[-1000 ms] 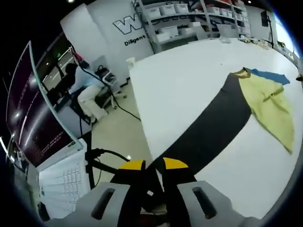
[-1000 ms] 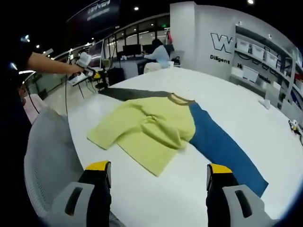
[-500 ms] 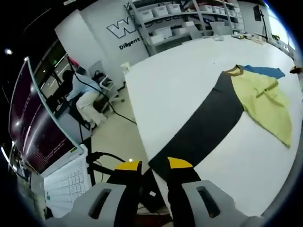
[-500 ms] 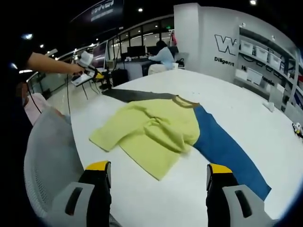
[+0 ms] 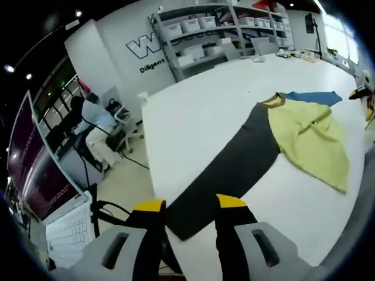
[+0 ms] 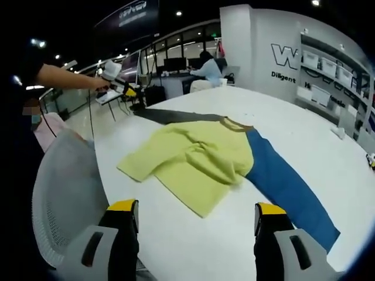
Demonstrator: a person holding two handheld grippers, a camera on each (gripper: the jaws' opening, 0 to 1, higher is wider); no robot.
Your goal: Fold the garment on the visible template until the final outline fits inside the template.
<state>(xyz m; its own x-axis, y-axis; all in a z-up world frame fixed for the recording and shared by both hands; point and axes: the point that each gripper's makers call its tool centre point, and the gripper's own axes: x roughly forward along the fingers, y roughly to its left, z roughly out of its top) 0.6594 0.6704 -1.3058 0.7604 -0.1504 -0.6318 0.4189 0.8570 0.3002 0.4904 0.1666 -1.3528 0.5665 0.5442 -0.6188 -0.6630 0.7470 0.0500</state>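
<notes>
Garment: a yellow-green knit top with a brown collar band, one dark grey long sleeve and one blue long sleeve (image 6: 196, 158). It lies on the white counter (image 6: 304, 134), body rumpled with a ridge of bunched cloth across the middle, both sleeves stretched straight out to opposite sides.

Progress, as judged: early. Neither sleeve is folded in, the body is not flattened, and I cannot pick out any template outline on the counter. Nearly all folding is left.

Left hand-held gripper (image 5: 188, 206): yellow-tipped jaws close together at the cuff end of the grey sleeve (image 5: 228, 170); whether cloth is pinched between them, I cannot tell. Right hand-held gripper (image 6: 196, 211): jaws wide apart, nothing between them, near the garment's hem side, not touching it.

View differences: the right gripper view gives the whole garment, including the full blue sleeve (image 6: 290, 187), and the person's arm holding the left hand-held gripper at the far cuff. The left gripper view gives the grey sleeve lengthwise, plus shelving with white bins (image 5: 205, 26) and a seated person (image 5: 96, 126) beyond the counter.
</notes>
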